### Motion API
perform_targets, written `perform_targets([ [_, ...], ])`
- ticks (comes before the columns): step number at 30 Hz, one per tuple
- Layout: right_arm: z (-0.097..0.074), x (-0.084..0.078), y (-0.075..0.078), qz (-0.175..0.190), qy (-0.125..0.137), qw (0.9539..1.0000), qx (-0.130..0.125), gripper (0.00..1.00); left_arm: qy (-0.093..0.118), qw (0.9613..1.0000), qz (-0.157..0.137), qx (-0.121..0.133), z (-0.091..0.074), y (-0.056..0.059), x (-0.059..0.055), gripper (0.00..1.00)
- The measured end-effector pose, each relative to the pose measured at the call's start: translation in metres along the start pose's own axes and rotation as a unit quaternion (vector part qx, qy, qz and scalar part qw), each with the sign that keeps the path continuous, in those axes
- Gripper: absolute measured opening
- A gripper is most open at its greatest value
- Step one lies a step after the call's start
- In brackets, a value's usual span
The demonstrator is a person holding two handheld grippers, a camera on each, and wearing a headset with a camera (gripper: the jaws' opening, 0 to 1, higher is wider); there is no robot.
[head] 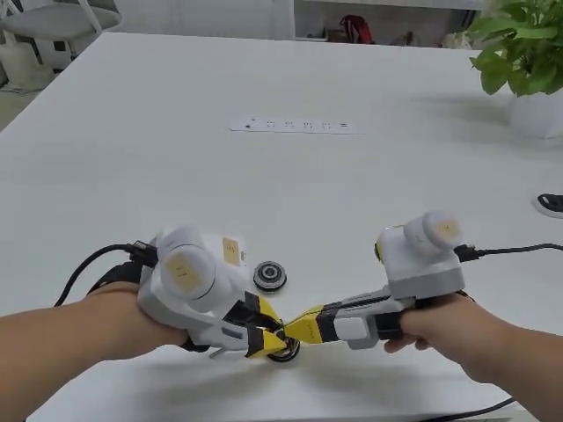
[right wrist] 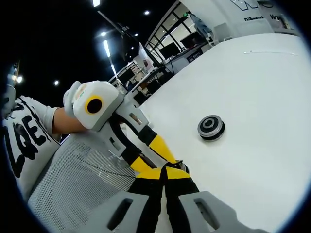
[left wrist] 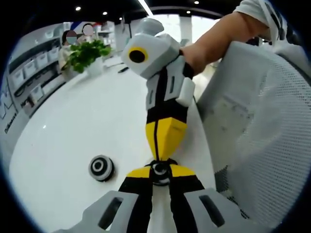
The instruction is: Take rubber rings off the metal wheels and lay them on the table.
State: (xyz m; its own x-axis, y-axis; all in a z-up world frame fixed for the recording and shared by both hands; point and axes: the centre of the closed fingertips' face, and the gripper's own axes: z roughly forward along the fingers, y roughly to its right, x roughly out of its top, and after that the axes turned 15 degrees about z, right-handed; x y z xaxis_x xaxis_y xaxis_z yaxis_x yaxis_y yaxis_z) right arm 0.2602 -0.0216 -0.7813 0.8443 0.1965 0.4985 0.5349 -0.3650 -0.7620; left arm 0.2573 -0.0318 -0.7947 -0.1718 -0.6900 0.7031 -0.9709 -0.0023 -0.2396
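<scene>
Surface: white table (head: 369, 185). Directly on it: one metal wheel with black rubber ring (head: 269, 275), lying flat near the front. A flat white power strip (head: 295, 126) sits farther back, mid-table. White plant pot (head: 537, 114) at far right corner. Dark round object (head: 552, 204) at the right edge, cut off.

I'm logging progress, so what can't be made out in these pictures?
Held wheel: whether its ring is on; jaws cover it, all views.
Black object: cut off by the head view's right edge.
Strip: markings too small, head view.
</scene>
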Motion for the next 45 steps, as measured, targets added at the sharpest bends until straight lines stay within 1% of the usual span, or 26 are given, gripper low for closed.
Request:
perform_targets([
  [7,-0.001,0.006,-0.003,0.033,0.022,0.9991,0.015,0.00,0.003,1.0000,0.000,0.001,0.000,0.000,0.000,0.12],
  [15,-0.001,0.007,-0.006,0.052,0.028,0.9979,0.027,0.00,0.003,1.0000,0.000,0.001,0.000,0.000,0.000,0.12],
  [17,-0.001,0.006,-0.004,0.043,0.026,0.9985,0.022,0.00,0.004,1.0000,-0.001,0.001,0.000,0.000,0.000,0.12],
  [21,-0.001,0.005,0.001,0.024,0.019,0.9995,0.004,0.00,0.005,1.0000,-0.002,0.002,0.000,0.000,0.000,0.12],
  [24,0.000,0.005,0.002,0.018,0.016,0.9997,0.002,0.00,0.007,1.0000,-0.001,0.006,0.000,0.000,0.001,0.12],
  [26,0.000,0.004,0.004,0.012,0.012,0.9998,-0.004,0.00,0.013,0.9999,-0.002,0.005,0.000,0.000,0.000,0.12],
  [28,-0.001,0.004,0.005,0.012,0.013,0.9998,-0.004,0.00,0.017,0.9998,-0.005,0.006,0.000,-0.001,0.000,0.13],
  [32,-0.002,0.004,0.006,0.009,0.012,0.9999,-0.007,0.00,0.015,0.9998,0.011,0.007,0.000,0.000,0.001,0.13],
  [33,-0.002,0.003,0.006,0.009,0.012,0.9999,-0.007,0.00,0.015,0.9998,0.012,0.006,0.000,0.000,0.001,0.13],
  [40,-0.002,0.003,0.005,0.011,0.012,0.9999,-0.006,0.00,0.015,0.9999,0.005,0.004,0.000,0.000,0.002,0.14],
  [42,-0.002,0.003,0.006,0.012,0.012,0.9998,-0.005,0.00,0.015,0.9999,0.006,0.005,-0.001,-0.001,0.002,0.15],
  [43,-0.002,0.003,0.006,0.013,0.013,0.9998,-0.005,0.00,0.018,0.9998,0.002,0.003,-0.001,0.000,0.003,0.16],
  [45,-0.003,0.004,0.005,0.013,0.013,0.9998,-0.004,0.00,0.017,0.9999,0.001,-0.001,-0.002,0.001,0.003,0.18],
])
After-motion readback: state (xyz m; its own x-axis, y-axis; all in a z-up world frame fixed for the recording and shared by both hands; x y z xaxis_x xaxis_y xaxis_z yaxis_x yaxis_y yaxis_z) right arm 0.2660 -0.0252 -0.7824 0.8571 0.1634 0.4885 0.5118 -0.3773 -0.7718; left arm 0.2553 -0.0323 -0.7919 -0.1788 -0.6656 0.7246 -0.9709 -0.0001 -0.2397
